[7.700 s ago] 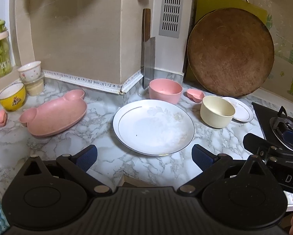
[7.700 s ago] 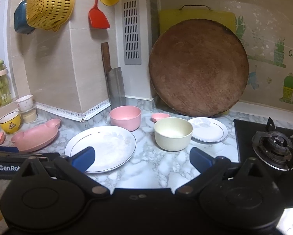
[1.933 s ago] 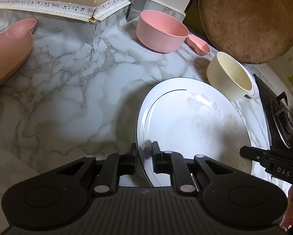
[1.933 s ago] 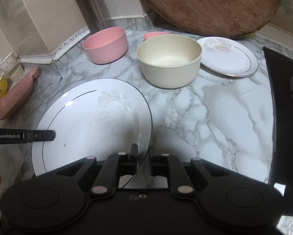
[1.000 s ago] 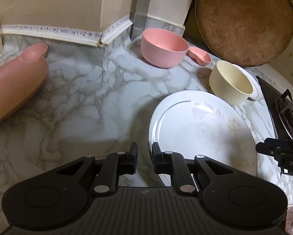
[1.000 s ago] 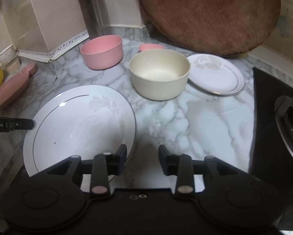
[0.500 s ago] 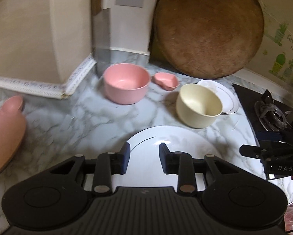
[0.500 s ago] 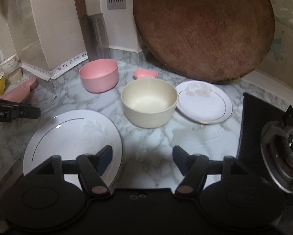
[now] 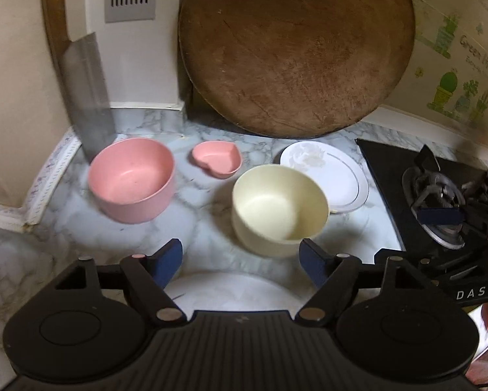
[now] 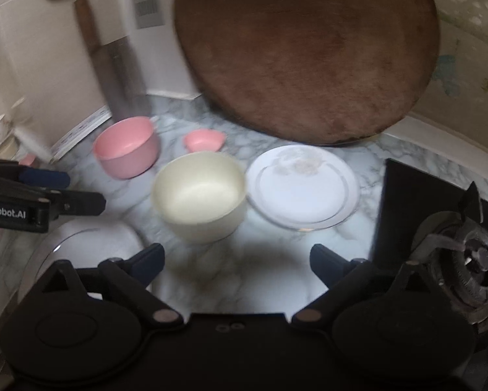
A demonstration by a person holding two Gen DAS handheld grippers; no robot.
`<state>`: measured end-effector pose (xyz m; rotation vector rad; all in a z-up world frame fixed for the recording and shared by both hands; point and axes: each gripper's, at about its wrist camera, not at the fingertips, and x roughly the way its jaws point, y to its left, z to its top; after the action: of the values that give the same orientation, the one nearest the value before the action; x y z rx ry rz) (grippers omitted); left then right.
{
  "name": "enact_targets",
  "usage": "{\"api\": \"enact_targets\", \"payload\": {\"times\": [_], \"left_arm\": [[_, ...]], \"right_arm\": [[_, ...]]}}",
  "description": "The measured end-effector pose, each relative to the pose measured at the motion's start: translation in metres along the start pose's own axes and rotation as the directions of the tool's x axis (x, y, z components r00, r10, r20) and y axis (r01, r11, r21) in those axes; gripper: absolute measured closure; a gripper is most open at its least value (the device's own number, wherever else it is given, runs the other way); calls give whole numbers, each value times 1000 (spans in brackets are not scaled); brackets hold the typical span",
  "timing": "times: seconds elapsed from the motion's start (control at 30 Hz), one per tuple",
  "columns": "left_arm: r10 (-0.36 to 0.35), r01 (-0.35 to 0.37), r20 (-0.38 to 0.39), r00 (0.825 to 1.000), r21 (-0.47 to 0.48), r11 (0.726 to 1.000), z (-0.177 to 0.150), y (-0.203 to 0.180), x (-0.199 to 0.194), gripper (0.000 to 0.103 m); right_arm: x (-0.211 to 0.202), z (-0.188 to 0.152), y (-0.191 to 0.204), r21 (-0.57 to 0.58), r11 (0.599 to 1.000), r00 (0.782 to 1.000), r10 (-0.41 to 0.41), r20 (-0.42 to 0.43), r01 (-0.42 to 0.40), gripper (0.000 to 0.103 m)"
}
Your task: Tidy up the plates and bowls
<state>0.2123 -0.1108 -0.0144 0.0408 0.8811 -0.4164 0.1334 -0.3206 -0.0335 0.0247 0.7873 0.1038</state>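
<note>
Large plate [image 9: 230, 290] nearer now — cream bowl [image 9: 278, 210] ahead

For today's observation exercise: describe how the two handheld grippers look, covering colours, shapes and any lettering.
Both the left gripper and the right gripper are matt black, with two round discs, a ribbed centre and dark blue finger pads. White lettering marks their sides, "DAS" on the right one, "Robot.AI" on the left.

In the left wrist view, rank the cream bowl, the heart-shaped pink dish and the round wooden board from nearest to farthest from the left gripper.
From the left gripper, whose jaws are opening with nothing between them:
1. cream bowl, just ahead, slightly right.
2. heart-shaped pink dish, farther back, near centre.
3. round wooden board, farthest, leaning against the back wall.
</note>
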Motion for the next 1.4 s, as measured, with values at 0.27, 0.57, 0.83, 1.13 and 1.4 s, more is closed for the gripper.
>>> {"api": "enact_targets", "payload": {"times": [0.27,0.57,0.83,1.13,1.4], "left_arm": [[-73,72,-27,997,-42,997,63,-8,36,24],[-142,139,-90,986,-38,990,115,-26,93,25],[-173,165,-183,968,-60,985,129,-38,148,32],[-183,158,-263,947,-115,981,131,-39,187,45],[-236,182,-314,920,-191,965,127,-31,211,67]], "right_arm": [[16,24,-43,34,999,1000,-27,-13,28,6],[52,56,-95,120,992,997,-37,-65,45,9],[88,73,-128,211,976,992,-18,-128,46,22],[123,73,-150,336,942,980,65,-188,2,36],[135,62,-163,413,910,970,123,-208,-27,53]]}}
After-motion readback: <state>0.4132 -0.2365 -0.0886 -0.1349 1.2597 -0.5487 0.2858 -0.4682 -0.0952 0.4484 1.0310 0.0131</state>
